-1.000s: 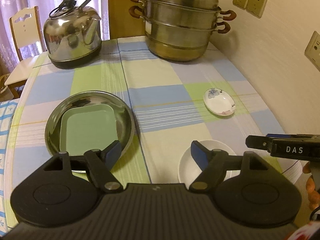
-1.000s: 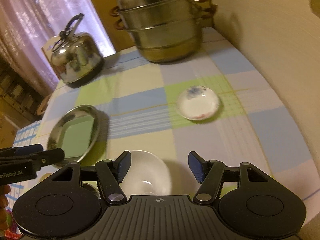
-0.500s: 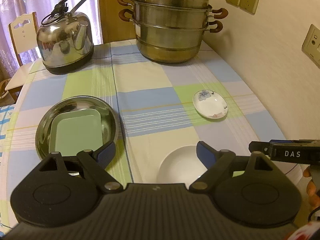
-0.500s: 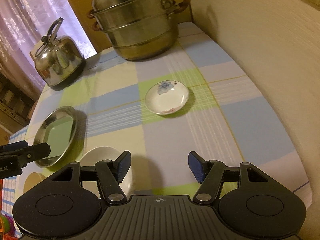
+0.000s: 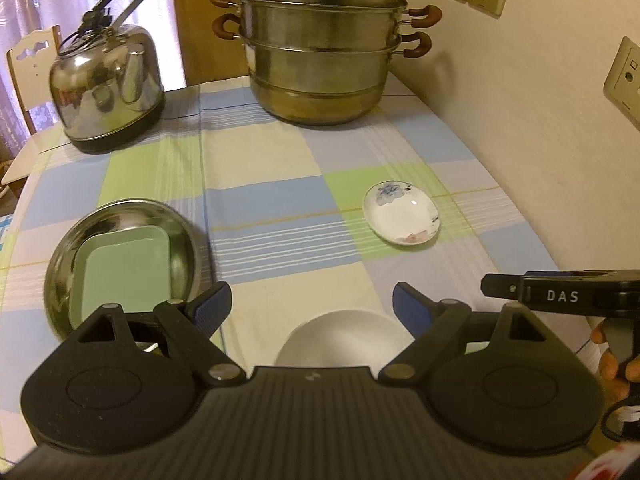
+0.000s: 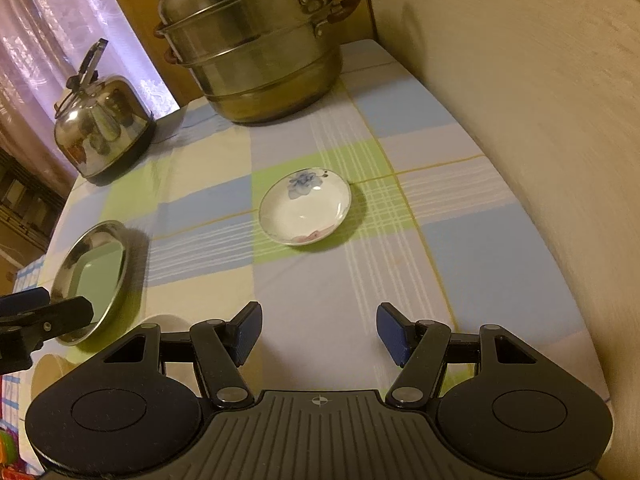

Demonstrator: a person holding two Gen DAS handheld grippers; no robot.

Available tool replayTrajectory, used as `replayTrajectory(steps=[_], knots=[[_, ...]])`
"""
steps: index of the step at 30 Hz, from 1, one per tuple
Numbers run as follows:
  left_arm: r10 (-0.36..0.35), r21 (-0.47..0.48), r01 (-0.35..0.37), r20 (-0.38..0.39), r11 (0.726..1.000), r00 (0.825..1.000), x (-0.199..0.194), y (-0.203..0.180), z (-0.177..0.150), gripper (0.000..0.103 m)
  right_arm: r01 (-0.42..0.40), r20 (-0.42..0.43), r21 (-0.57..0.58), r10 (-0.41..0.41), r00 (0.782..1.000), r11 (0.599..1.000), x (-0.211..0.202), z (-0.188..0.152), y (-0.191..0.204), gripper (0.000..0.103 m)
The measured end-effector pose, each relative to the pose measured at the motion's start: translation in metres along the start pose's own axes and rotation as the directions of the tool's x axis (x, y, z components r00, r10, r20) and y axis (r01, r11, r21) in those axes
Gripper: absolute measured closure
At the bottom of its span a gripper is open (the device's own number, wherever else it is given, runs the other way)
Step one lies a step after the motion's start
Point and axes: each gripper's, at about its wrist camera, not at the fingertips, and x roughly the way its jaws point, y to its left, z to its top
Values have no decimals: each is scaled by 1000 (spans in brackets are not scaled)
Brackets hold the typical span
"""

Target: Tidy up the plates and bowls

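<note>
Checked cloth in pale blue, green and cream (image 5: pixel 260 168) covers the table, which stands against a cream wall with sockets. At the far end sit a large two-tier stainless steel steamer pot with brown handles (image 5: pixel 320 52) and, to its left, a shiny steel kettle with a black handle (image 5: pixel 108 92).

On the left part of the cloth lies a round stainless steel dish (image 5: pixel 120 216) with a pale green rectangular tray (image 5: pixel 124 268) resting inside it. Well apart, toward the wall, lies a small white saucer painted with a blue flower (image 6: pixel 305 206). Near the table's front edge stands a plain white bowl (image 5: pixel 344 336), alone on the cloth.

In the left wrist view, the left gripper (image 5: pixel 310 306) hangs over the white bowl with its blue-padded jaws spread wide and nothing between the pads; the bowl shows below the gap, untouched. The right gripper (image 6: pixel 318 332) points down at bare cloth in front of the flowered saucer, its jaws partly apart and empty. From the left wrist view the right gripper's black side shows at the right edge, with fingers of the person's hand (image 5: pixel 612 364) around its handle.
</note>
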Motion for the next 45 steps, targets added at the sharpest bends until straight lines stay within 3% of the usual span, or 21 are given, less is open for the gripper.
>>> replayTrajectory(steps=[16,30,31,33,38,45], knots=[[-32,67,33,-17,997,999,65,-30,39,26,-39,49,26,37,998,999,36,37,-40,40],[-49,110,61,-112,992,992,136,-46,62,39,-43,50,-1,43,998,999,76,62,-49,41],[-49,111,62,-120,992,992,141,-46,63,39,-43,51,-2,43,998,999,79,63,-49,42],[-48,118,63,-128,991,991,150,-48,66,43,-55,51,-7,55,997,998,86,67,-50,55],[-54,129,73,-142,989,988,168,-51,71,46,-57,38,-18,58,998,998,101,75,-47,61],[-71,114,92,-179,989,981,188,-52,73,58,-57,18,-37,58,998,998,119,78,-42,70]])
